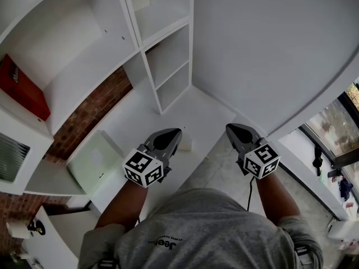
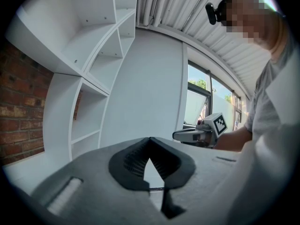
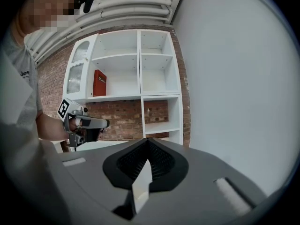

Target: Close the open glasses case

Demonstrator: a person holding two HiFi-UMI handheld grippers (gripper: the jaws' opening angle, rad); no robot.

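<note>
No glasses case can be made out in any view. In the head view my left gripper (image 1: 177, 131) and right gripper (image 1: 229, 127) are held side by side at waist height, pointing away from me over a white counter (image 1: 168, 114). Both are shut, with nothing between the jaws. The left gripper view shows its dark jaws (image 2: 150, 139) closed to a point, with the right gripper (image 2: 175, 136) off to its right. The right gripper view shows the same closed point (image 3: 148, 140) and the left gripper (image 3: 107, 123) at left. A small pale object (image 1: 185, 144) lies by the left gripper's tip, too small to identify.
White shelving (image 1: 162, 55) stands in the corner ahead, against a brick wall (image 1: 90, 114). A red box (image 1: 22, 88) sits on an upper shelf. A pale green box (image 1: 95, 161) lies on the counter to my left. A white wall (image 1: 269, 43) rises at right, with windows beyond.
</note>
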